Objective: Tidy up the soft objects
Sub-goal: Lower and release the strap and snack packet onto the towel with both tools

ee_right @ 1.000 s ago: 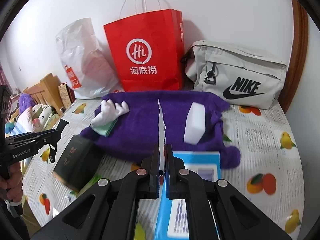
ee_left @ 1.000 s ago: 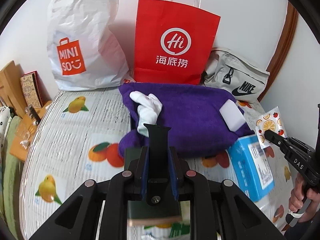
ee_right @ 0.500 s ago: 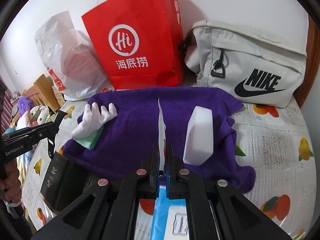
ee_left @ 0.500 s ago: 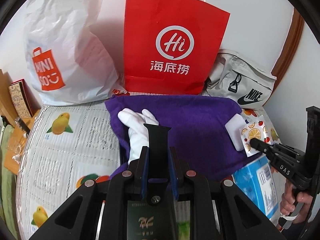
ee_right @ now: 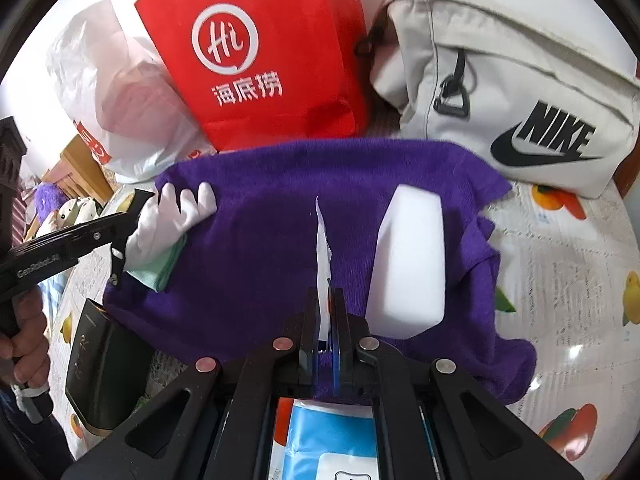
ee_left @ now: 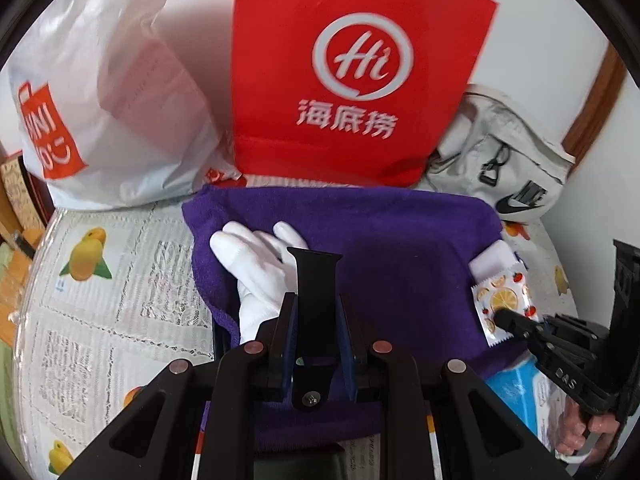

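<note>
A purple towel (ee_left: 384,248) (ee_right: 256,248) lies spread on the table. A white glove (ee_left: 256,264) (ee_right: 168,216) lies on its left part, over a green cloth (ee_right: 160,268). A white sponge block (ee_right: 412,264) lies on its right part. My left gripper (ee_left: 314,300) is shut on a black strap (ee_left: 316,280), held over the towel beside the glove. My right gripper (ee_right: 328,300) (ee_left: 502,318) is shut on a fruit-printed wipe packet (ee_left: 502,300) (ee_right: 323,248), held edge-on above the towel beside the sponge.
A red paper bag (ee_left: 352,72), a white plastic bag (ee_left: 112,100) and a grey Nike pouch (ee_right: 512,92) stand behind the towel. A blue box (ee_right: 324,432) and a dark box (ee_right: 100,360) lie near the front. The tablecloth (ee_left: 120,280) has fruit prints.
Both grippers have moved forward over the towel toward the bags, each still holding its item. The towel, glove and sponge have not moved.
</note>
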`<state>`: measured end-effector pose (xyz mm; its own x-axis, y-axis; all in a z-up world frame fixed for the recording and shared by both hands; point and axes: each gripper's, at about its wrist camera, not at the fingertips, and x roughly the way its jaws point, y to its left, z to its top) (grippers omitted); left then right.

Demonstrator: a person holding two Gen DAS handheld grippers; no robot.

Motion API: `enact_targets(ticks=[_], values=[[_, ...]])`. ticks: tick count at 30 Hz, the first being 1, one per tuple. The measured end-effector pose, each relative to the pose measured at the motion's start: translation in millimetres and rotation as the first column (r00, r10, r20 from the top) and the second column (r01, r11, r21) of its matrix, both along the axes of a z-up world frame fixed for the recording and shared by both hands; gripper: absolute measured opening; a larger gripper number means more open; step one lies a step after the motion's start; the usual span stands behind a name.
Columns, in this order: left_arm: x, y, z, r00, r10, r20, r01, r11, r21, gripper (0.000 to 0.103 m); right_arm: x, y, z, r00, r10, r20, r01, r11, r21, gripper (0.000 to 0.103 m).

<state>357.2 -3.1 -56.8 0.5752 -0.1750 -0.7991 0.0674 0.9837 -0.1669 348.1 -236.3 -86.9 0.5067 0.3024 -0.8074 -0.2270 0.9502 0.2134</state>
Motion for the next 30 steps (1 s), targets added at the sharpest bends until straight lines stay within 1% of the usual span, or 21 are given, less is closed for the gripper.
enact_targets(ticks=[3,8,11,16,18,19,20,21,25,30], values=[[5.8,1.5,-9.1,1.0,0.013,-0.021,-0.013,1.0,0.004,0.019,3.8,1.2,-6.6,1.0,0.004,-0.023,-0.004,1.0,-0.007,0.005],[12.4,-0.3,-20.2,0.998,0.01,-0.057,-0.009,1.0,0.021,0.019,8.5,2.8,-16.1,0.999,0.002,-0.051,-0.003,1.0,-0.016,0.005],[12.9,1.1,-23.0,0.998,0.013,-0.065,-0.012,1.0,0.015,0.019,10.9,0.5,-21.0,0.998,-0.005,-0.066,0.004,1.0,-0.015,0.006],[11.4,3.0,-23.3,0.997,0.02,-0.072,-0.019,1.0,0.014,0.019,11.6,0.5,-21.5,0.998,-0.013,-0.068,0.012,1.0,-0.021,0.007],[8.3,1.8,-22.0,0.997,0.006,-0.072,-0.004,1.0,0.021,0.022,11.3,-0.5,-20.0,0.998,-0.016,-0.067,0.015,1.0,-0.016,0.016],[6.4,1.3,-21.0,0.998,0.006,-0.066,-0.004,1.0,0.029,0.026,10.7,-1.4,-18.9,0.998,-0.018,-0.064,0.018,1.0,-0.008,0.019],[4.3,1.3,-20.0,0.998,0.005,-0.063,-0.003,0.999,0.033,0.029,9.3,-2.7,-17.1,0.998,-0.021,-0.06,0.021,1.0,-0.003,0.028],[2.1,2.4,-19.0,0.998,0.006,-0.06,-0.004,0.999,0.032,0.03,7.8,-3.3,-15.3,0.998,-0.023,-0.055,0.023,1.0,-0.003,0.035],[-5.1,7.0,-13.6,0.998,0.019,-0.057,-0.017,0.999,0.036,0.03,-2.2,-5.1,-4.6,0.999,-0.029,-0.024,0.029,1.0,0.001,0.036],[-25.2,13.8,1.6,0.999,0.032,-0.029,-0.031,0.999,0.039,0.03,-21.9,-4.1,9.5,0.999,-0.036,0.01,0.036,0.999,-0.008,0.036]])
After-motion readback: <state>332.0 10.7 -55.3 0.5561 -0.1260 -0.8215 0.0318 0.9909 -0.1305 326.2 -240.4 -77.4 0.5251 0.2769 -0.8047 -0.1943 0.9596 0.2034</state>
